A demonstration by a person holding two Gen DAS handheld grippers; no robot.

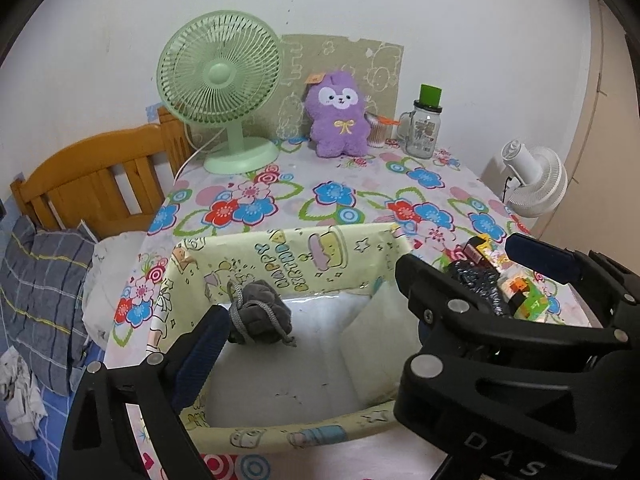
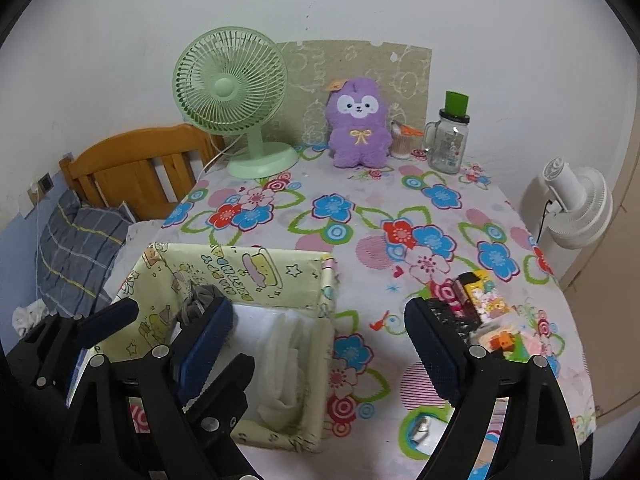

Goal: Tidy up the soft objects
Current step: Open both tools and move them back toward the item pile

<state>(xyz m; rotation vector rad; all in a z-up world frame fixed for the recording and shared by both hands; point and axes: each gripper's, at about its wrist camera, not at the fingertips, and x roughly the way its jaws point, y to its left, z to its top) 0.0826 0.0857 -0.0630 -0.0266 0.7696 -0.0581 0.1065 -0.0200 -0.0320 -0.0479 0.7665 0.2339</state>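
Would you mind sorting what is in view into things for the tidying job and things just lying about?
Job: grey sock, box, white cloth, purple plush.
Lying about: green fan, jar, snack packets, white fan, pillow.

Layout of the bench [image 2: 360, 216]. At the near left edge stands the open box [image 2: 256, 264]; a rolled sock bundle [image 1: 260, 312] lies inside against its far left wall, and a loose plastic liner [image 2: 280, 360] sits in it. Along the far edge, against the wall, from left to right: desk fan [image 2: 232, 88], plush toy [image 2: 358, 124], small cup [image 2: 402, 142], lidded jar [image 2: 448, 140]. Small packets [image 2: 480, 296] lie at the near right. Left of the bench is a bed with headboard [image 2: 132, 160] and pillow [image 2: 76, 240]; right of it, a second fan [image 2: 576, 208].
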